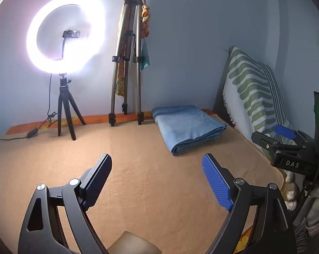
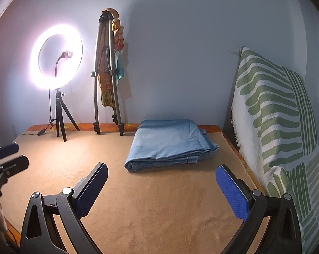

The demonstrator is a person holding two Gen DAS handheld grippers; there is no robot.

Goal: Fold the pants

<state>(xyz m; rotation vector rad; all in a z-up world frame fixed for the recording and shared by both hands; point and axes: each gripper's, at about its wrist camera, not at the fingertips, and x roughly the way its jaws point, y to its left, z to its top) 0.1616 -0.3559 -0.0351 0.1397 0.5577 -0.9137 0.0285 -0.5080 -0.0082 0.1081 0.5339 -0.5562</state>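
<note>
Tan blanket [image 2: 159, 211] w/ folded pants [image 2: 170, 146]; both hand-held grippers spread, empty.

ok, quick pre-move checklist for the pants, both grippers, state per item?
1. Left gripper open, nothing between jaws: ok.
2. Right gripper open, empty: ok.
3. Pants folded into a flat stack on the tan blanket: ok.
4. Bare blanket between both grippers and pants: ok.
5. Tall tripod feet apart from the pants: ok.
6. Fold layers square underneath: cannot tell.
</note>
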